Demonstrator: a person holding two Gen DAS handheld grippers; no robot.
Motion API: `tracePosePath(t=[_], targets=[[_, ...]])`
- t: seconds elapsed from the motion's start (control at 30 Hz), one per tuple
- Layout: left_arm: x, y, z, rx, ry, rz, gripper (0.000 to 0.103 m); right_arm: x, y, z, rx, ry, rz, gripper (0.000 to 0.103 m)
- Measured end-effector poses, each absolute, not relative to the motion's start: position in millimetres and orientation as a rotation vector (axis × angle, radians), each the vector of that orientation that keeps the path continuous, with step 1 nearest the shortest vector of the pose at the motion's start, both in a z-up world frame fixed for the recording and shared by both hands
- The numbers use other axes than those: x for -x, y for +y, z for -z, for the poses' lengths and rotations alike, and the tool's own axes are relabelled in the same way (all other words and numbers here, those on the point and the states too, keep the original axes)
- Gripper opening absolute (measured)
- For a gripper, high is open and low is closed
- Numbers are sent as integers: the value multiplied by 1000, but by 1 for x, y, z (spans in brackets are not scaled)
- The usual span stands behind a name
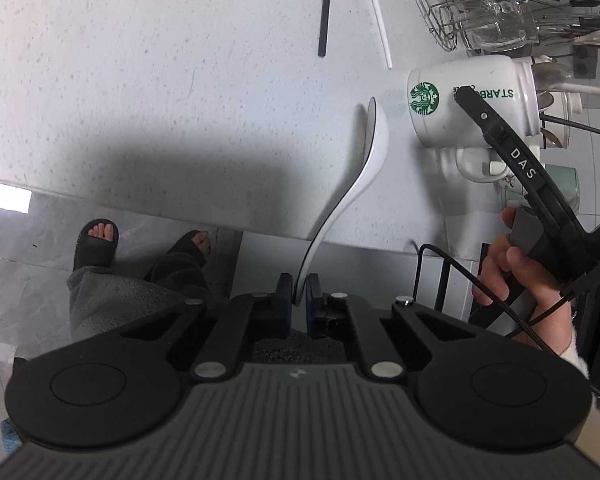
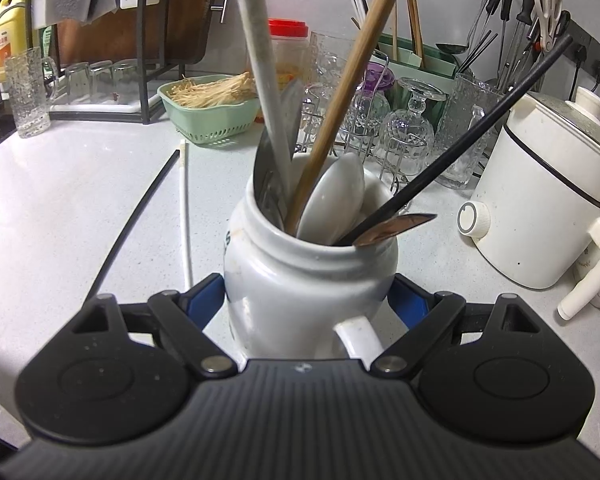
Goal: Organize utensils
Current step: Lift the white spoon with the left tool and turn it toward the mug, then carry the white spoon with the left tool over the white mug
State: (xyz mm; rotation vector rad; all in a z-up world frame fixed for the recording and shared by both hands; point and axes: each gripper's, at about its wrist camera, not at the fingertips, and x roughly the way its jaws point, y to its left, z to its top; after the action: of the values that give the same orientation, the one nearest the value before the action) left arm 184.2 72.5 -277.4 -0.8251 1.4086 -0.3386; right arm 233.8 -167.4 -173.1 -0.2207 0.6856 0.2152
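My left gripper (image 1: pixel 300 294) is shut on the handle of a white ceramic spoon (image 1: pixel 364 160), whose bowl points away over the counter. The white Starbucks mug (image 1: pixel 472 100) stands to its right. My right gripper (image 1: pixel 466 94) touches that mug's side. In the right wrist view my right gripper (image 2: pixel 310 300) is shut on the mug (image 2: pixel 300 276), blue pads on both sides. The mug holds a white spoon (image 2: pixel 332 200), a wooden chopstick (image 2: pixel 340 120), a black chopstick (image 2: pixel 460 144) and metal utensils. A black chopstick (image 2: pixel 140 212) and a white chopstick (image 2: pixel 186 216) lie on the counter.
A wire rack of glasses (image 2: pixel 384 120) stands behind the mug, a white electric pot (image 2: pixel 548 200) to its right, a green basket (image 2: pixel 216 112) behind left. The counter edge (image 1: pixel 140 204) runs close to my left gripper, floor and feet below.
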Motion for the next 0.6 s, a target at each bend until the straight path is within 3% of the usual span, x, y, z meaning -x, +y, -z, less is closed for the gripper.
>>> tracePosePath(t=[0.27, 0.4, 0.6], targets=[[-189, 69, 282, 845, 1409, 350, 12, -233, -168, 174, 225, 684, -222, 90], [-191, 70, 284, 843, 1412, 328, 40, -233, -168, 174, 225, 683, -226, 90], [-195, 69, 287, 871, 1392, 334, 40, -232, -169, 174, 222, 682, -230, 90]])
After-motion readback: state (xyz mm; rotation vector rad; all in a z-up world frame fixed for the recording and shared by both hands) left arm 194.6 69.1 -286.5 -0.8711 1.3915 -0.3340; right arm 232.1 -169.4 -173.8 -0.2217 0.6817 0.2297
